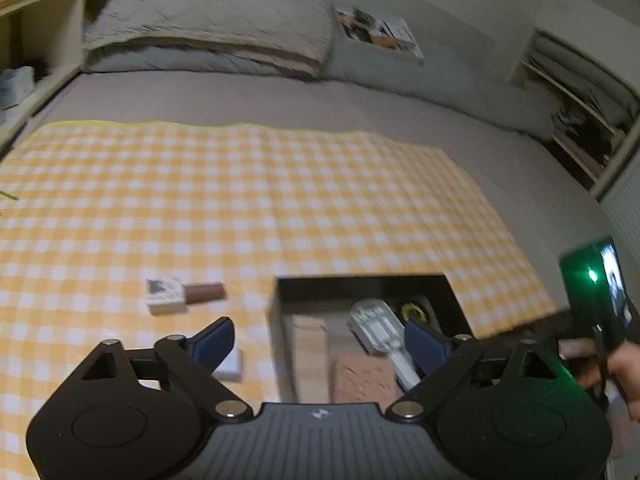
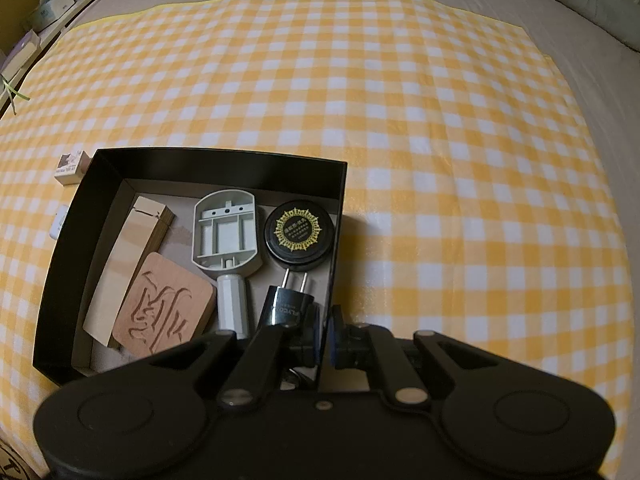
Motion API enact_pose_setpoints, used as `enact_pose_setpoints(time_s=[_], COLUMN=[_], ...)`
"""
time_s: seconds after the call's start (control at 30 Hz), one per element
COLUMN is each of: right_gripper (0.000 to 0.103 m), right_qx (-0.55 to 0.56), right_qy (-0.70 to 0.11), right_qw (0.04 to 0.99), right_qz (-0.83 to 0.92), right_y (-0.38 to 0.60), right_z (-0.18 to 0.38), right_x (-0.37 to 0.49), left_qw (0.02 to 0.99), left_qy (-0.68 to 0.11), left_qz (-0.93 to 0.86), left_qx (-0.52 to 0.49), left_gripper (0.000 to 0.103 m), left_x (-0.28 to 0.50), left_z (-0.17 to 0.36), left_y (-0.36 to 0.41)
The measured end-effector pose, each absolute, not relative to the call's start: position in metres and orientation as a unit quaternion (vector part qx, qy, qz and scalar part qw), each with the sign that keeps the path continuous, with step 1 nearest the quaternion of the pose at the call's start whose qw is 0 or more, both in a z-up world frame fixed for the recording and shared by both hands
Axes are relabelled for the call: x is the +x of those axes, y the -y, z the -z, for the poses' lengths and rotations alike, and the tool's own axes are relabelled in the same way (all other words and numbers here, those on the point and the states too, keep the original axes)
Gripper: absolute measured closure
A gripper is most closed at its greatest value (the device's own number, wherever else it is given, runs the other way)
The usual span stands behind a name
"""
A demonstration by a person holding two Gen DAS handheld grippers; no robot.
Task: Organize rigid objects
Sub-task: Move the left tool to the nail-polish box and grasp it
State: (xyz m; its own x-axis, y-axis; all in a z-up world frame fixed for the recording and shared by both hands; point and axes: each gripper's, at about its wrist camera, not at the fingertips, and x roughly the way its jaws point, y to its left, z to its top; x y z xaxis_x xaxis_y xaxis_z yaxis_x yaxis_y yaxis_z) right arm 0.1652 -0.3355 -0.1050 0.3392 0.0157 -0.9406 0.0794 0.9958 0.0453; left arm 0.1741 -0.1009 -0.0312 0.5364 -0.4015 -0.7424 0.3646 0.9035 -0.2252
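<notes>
Inside, carved wooden tile [image 2: 162, 305], squarish.

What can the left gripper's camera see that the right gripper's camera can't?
Only the left wrist view shows the brown tube, the pillow, the magazine, and the open left gripper.

Only the right wrist view shows the black plug in the box, and the right gripper shut on the box's wall.

Both show the black box, the grey plastic paddle, the carved wooden block, the round black tin and the checked cloth.
</notes>
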Motion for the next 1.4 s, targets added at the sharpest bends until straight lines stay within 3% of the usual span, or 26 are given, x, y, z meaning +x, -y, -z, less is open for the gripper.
enact_pose_setpoints(time_s=[0.17, 0.7, 1.4], right_gripper=[0.098, 0.098, 0.098], right_qx=[0.039, 0.038, 0.039], right_qy=[-0.574, -0.575, -0.579], right_qw=[0.817, 0.817, 0.814], right_qz=[0.020, 0.022, 0.017], right_y=[0.332, 0.332, 0.339], right_z=[0.106, 0.105, 0.107], right_x=[0.167, 0.166, 0.168], left_qw=[0.892, 0.874, 0.853], left_qy=[-0.414, -0.480, -0.517], left_qz=[0.181, 0.076, 0.059], left_qx=[-0.018, -0.020, 0.047], left_gripper=[0.001, 0.000, 0.001], left_x=[0.188, 0.263, 0.329], left_z=[0.031, 0.096, 0.160], left_y=[0.080, 0.035, 0.083])
